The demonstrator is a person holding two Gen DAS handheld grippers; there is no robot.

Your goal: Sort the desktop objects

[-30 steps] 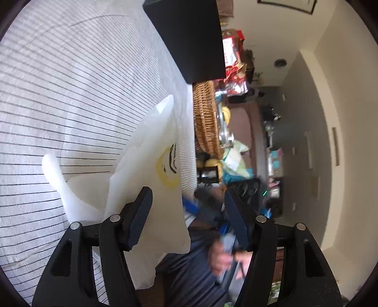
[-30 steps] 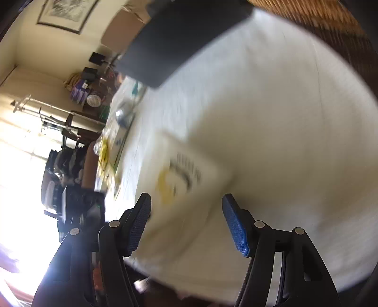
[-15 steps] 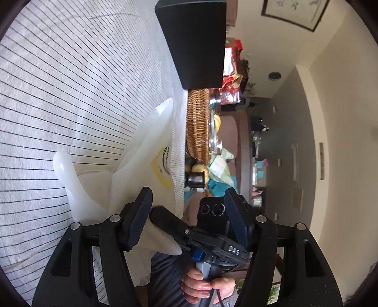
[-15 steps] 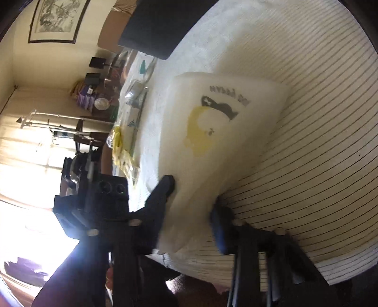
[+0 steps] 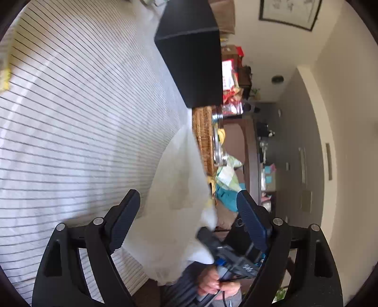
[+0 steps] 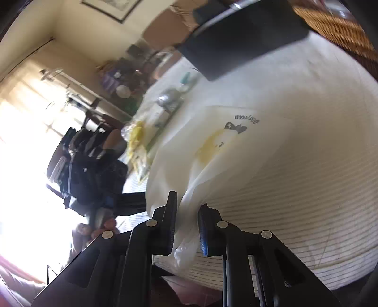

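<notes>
1. Striped white tablecloth (image 5: 78,122) covers the table in both views, with a black box (image 5: 196,61) at the far end and a wicker basket (image 5: 204,141) just beyond it. We note a framed picture (image 5: 287,11) on the wall behind.

2. White plastic bag (image 6: 226,151), printed with a yellow and black logo, lies on the cloth near the table's front edge. Its near end is gathered into a twist and lifted off the cloth.

3. Right gripper (image 6: 187,226): we see its jaws closing on that gathered end, the film pinched between the pads. A second ago these jaws stood wide with the bag only in front of them; half a second ago they were closing around the bag's edge.

4. Left gripper (image 5: 189,222): jaws opening, spread wide. The bag's film hangs between the fingers, but neither pad presses on it. In the earlier frames the gap was narrower and the bag lay against the left-hand finger.

5. From the left wrist we see the right gripper's tip meeting the bag's lower corner, and the person's hand (image 5: 217,285) on its handle. A second ago that tool was only a blur lower in the view.

6. Yellow-printed packets (image 6: 138,139) sit farther along the table, blurred.
</notes>
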